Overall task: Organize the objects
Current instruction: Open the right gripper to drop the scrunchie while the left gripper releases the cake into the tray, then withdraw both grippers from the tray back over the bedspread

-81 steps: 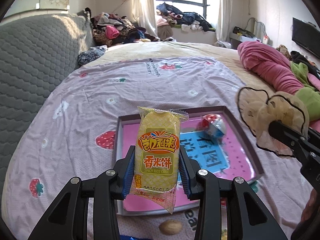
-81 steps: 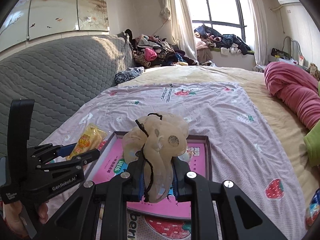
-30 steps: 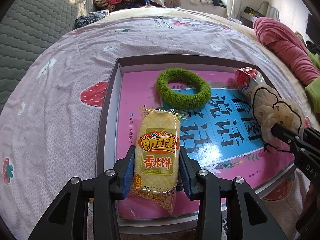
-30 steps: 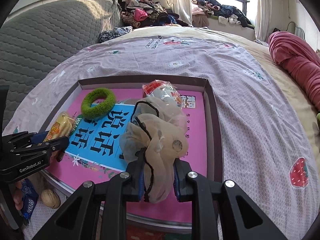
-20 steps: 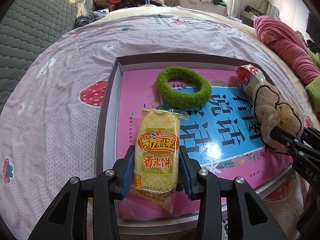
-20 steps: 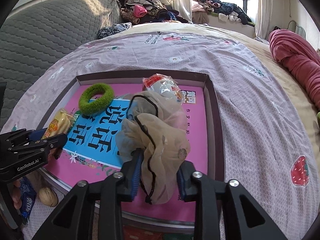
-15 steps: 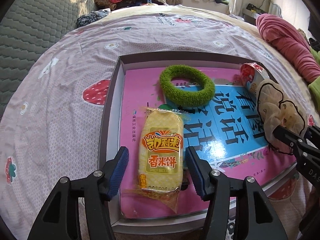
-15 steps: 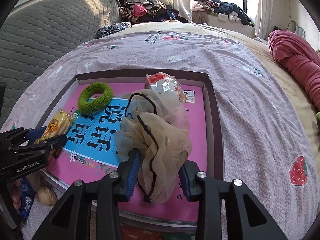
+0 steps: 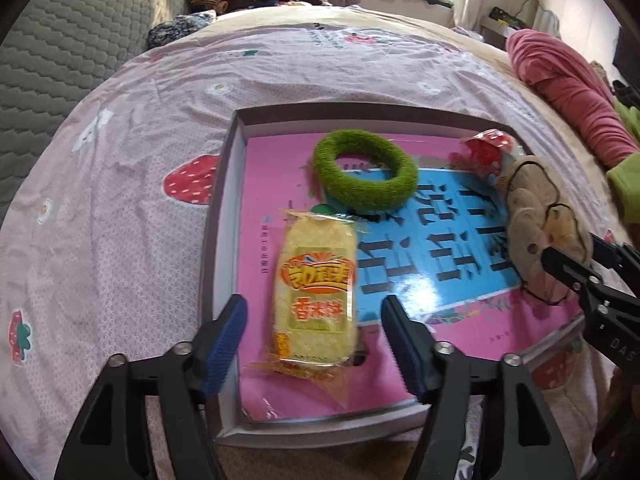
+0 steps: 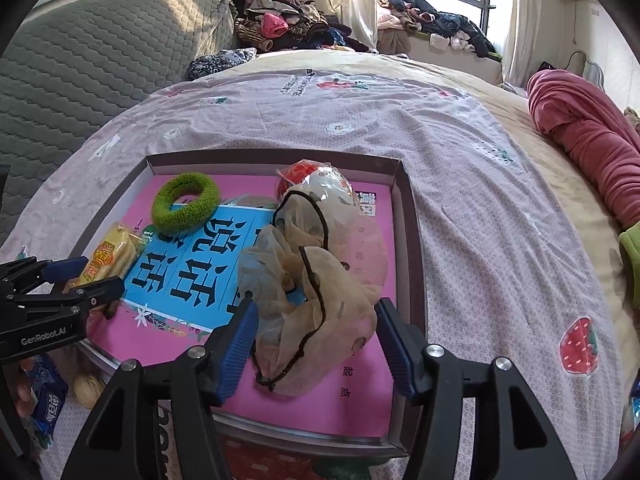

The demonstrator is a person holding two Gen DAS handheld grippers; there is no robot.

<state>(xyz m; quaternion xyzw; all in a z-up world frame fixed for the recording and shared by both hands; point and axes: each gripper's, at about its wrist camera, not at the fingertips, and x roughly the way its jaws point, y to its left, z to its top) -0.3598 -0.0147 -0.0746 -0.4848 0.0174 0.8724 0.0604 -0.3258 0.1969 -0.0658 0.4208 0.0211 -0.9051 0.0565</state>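
A shallow box [image 9: 224, 184] with a pink and blue printed floor lies on the bed; in the right wrist view its rim [image 10: 412, 240] shows on the right. My left gripper [image 9: 314, 316] is open, and the yellow rice cake packet [image 9: 316, 288] lies in the box between its jaws, also visible in the right wrist view [image 10: 108, 258]. My right gripper [image 10: 316, 320] is open around the beige sheer scrunchie [image 10: 312, 288], which rests in the box [image 9: 536, 232]. A green scrunchie [image 9: 364, 180] [image 10: 186, 206] and a red-white snack packet [image 10: 320, 178] [image 9: 488, 152] lie farther in.
The strawberry-print sheet [image 10: 500, 240] covers the bed. A walnut [image 10: 86, 390] and a blue packet [image 10: 46, 400] lie by the box's near left corner. A pink blanket [image 10: 588, 140] is at the right, a grey quilted headboard [image 10: 80, 64] at the left.
Both grippers came down over the box and opened. The rice cake packet and the beige scrunchie left the jaws and now lie on the box floor.
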